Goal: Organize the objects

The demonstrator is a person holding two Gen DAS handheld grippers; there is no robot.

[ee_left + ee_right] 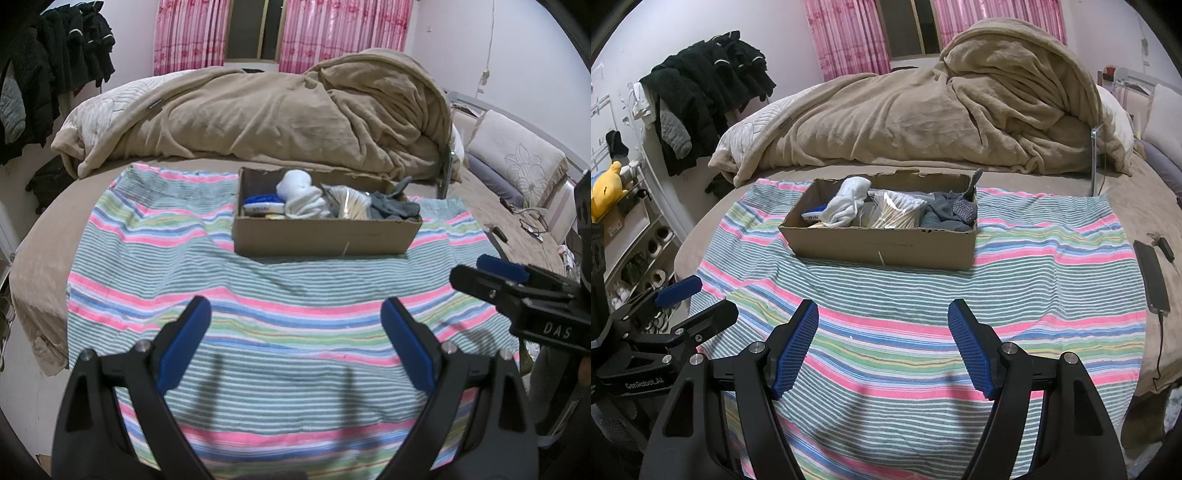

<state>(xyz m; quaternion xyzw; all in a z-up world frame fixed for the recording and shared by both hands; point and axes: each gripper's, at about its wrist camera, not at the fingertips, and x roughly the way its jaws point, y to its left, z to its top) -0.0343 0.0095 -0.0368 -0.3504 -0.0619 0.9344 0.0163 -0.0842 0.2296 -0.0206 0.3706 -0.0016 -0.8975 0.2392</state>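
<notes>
A cardboard box stands on a striped cloth spread on the bed. In it lie a white sock, a bag of cotton swabs, a grey sock and a blue-and-white packet. My left gripper is open and empty above the cloth, short of the box; it also shows in the right wrist view. My right gripper is open and empty, beside the left one.
A rumpled tan blanket lies behind the box. A phone with a cable lies at the cloth's right edge. Pillows sit at the right. Dark clothes hang at the left, above a shoe rack.
</notes>
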